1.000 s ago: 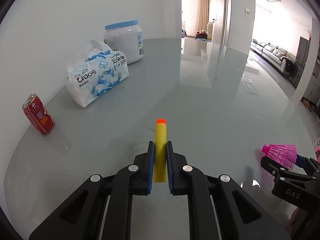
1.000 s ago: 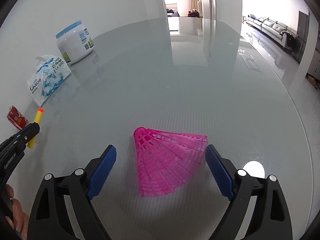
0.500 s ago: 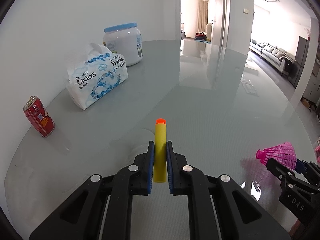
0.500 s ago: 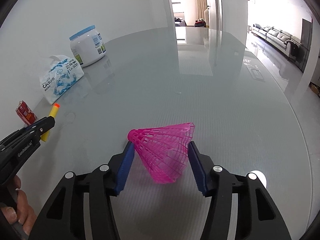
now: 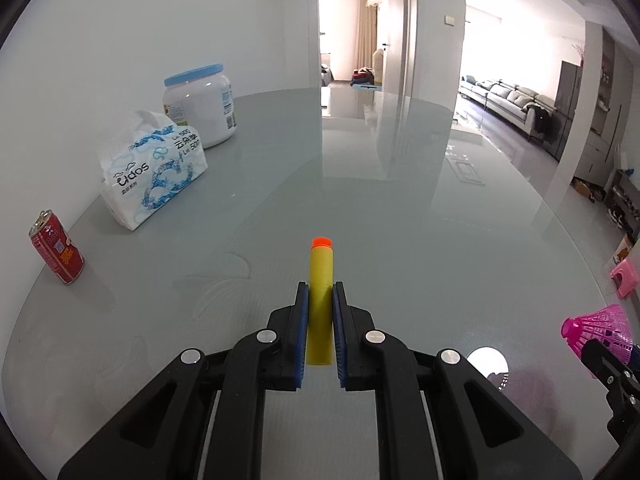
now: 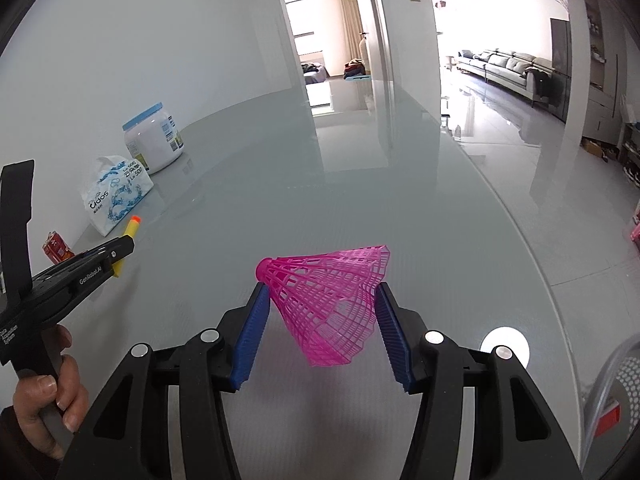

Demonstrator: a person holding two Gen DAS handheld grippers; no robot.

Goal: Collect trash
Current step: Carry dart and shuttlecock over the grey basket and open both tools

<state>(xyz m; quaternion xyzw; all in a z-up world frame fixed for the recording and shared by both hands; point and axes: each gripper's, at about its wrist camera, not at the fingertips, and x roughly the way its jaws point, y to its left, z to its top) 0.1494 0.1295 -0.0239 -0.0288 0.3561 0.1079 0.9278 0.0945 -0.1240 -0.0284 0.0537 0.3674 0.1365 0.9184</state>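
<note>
My left gripper [image 5: 320, 300] is shut on a yellow foam dart [image 5: 320, 280] with an orange tip, held above the grey glass table [image 5: 400, 216]. My right gripper [image 6: 320, 300] is shut on a pink plastic shuttlecock [image 6: 332, 300], lifted off the table. The shuttlecock also shows at the right edge of the left wrist view [image 5: 600, 328]. The left gripper with the dart shows at the left of the right wrist view [image 6: 124, 248]. A red drink can [image 5: 56, 252] stands at the table's left edge by the wall.
A tissue pack [image 5: 154, 172] and a white jar with a blue lid [image 5: 200, 108] stand at the back left against the wall. A mesh container's rim [image 6: 616, 392] shows at the right wrist view's lower right. A pink stool [image 5: 626, 280] stands beyond the table's right edge.
My right gripper closed on the shuttlecock and lifted it off the table. My left gripper, still holding the dart, rose a little.
</note>
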